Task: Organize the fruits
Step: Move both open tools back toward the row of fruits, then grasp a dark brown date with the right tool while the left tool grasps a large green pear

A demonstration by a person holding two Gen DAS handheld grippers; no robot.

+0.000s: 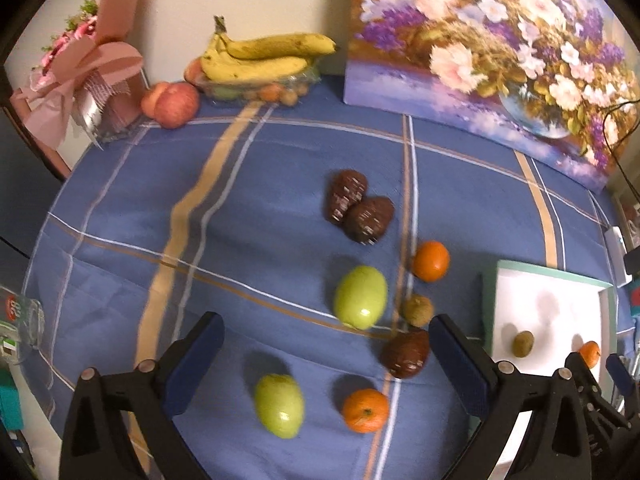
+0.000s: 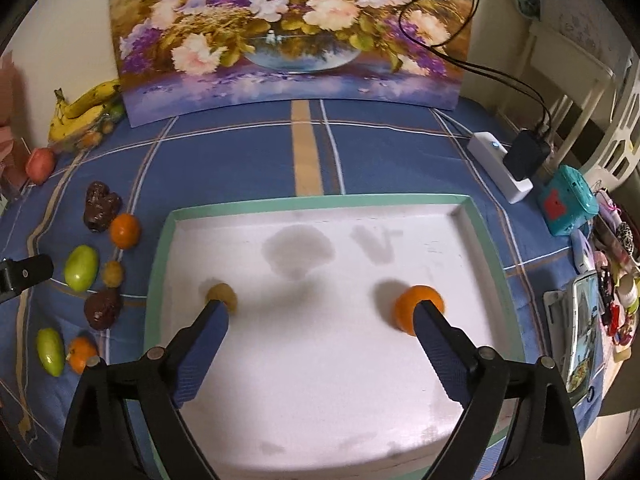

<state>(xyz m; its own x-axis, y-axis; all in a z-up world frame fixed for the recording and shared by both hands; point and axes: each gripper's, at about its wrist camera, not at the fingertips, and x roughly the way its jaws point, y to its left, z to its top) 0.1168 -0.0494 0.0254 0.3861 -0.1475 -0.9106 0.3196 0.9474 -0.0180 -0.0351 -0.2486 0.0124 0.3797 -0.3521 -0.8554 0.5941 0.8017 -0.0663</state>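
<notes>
A white tray with a green rim (image 2: 160, 240) holds an orange (image 2: 408, 304) and a small brownish-yellow fruit (image 2: 224, 294). My right gripper (image 2: 320, 312) is open and empty above the tray, between the two. On the blue cloth left of the tray lie loose fruits: two green ones (image 1: 361, 297) (image 1: 280, 405), two oranges (image 1: 430, 261) (image 1: 365, 410), dark brown scaly fruits (image 1: 358, 206) (image 1: 405, 353) and a small brown fruit (image 1: 417, 310). My left gripper (image 1: 326, 336) is open and empty above them. The tray also shows in the left wrist view (image 1: 520, 280).
A flower painting (image 2: 288, 32) leans on the back wall. Bananas on a fruit bowl (image 1: 260, 56), an apple (image 1: 176, 104) and a pink gift box (image 1: 92, 80) stand at the back left. A power strip (image 2: 500, 164), cables and clutter line the right edge. A glass (image 1: 20, 328) stands at left.
</notes>
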